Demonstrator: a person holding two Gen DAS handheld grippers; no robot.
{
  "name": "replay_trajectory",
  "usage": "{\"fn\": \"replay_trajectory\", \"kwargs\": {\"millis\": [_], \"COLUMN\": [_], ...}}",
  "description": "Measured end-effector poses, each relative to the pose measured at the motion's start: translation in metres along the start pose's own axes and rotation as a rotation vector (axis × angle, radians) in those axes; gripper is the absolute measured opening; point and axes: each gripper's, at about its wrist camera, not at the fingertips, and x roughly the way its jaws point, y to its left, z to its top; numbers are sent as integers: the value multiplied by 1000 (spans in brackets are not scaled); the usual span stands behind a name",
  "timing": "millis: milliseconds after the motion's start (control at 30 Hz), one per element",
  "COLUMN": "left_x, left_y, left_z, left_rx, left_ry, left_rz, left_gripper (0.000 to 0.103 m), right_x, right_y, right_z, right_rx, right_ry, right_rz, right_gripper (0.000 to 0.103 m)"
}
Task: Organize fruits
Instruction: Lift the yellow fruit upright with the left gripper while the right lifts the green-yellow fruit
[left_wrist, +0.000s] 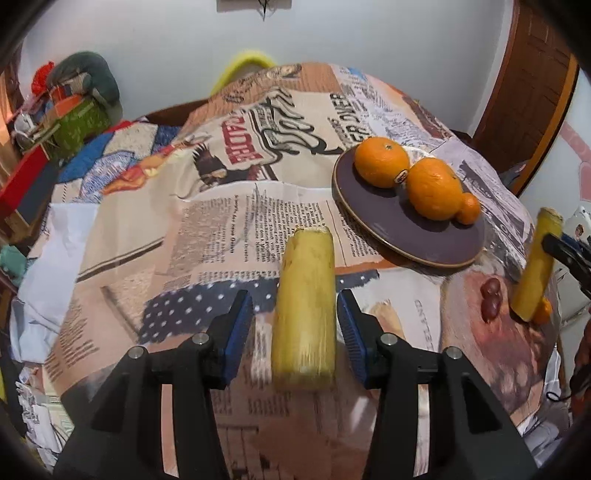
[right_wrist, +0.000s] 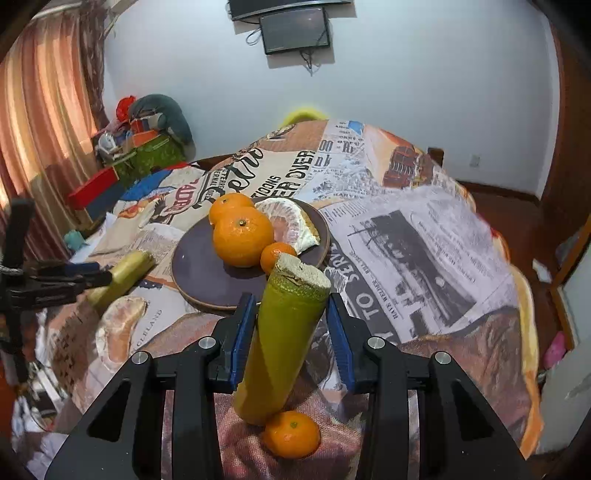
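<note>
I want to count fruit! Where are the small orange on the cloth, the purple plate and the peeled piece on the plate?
small orange (right_wrist: 291, 434), right wrist view, peel middle.
purple plate (right_wrist: 195, 258), right wrist view, bare left part.
peeled piece (right_wrist: 291, 221), right wrist view, pale flesh.

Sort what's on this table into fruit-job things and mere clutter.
Belongs to the job:
- plate with three oranges and peeled pomelo piece
- two yellow-green stalks, one between each gripper's fingers
- loose small orange
- pomelo piece on the cloth
- dark grapes

Just lying about:
- pile of boxes
- wall screen
- curtain
</note>
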Motion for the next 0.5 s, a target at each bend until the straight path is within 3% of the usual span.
{"fn": "replay_trajectory", "kwargs": {"millis": [67,400,467,500], "left_x": [9,40,42,42], "left_y": [0,-11,-11,-11], "left_z": [5,22,24,24], "left_rx": [-2,66,65,63], "left_ry": [17,64,54,54], "left_rz": [-18,-5,-2,-1], "left_gripper": [48,47,38,38], "right_x": [9,21,21,20], "right_y": [-7,-15,-16,-16], "right_z": [-3,-7,-8,-8], "right_rx": [40,110,120,120], "right_ry": [41,71,68,65], "right_rz": [45,111,122,125], "right_gripper": [35,34,34,34]}}
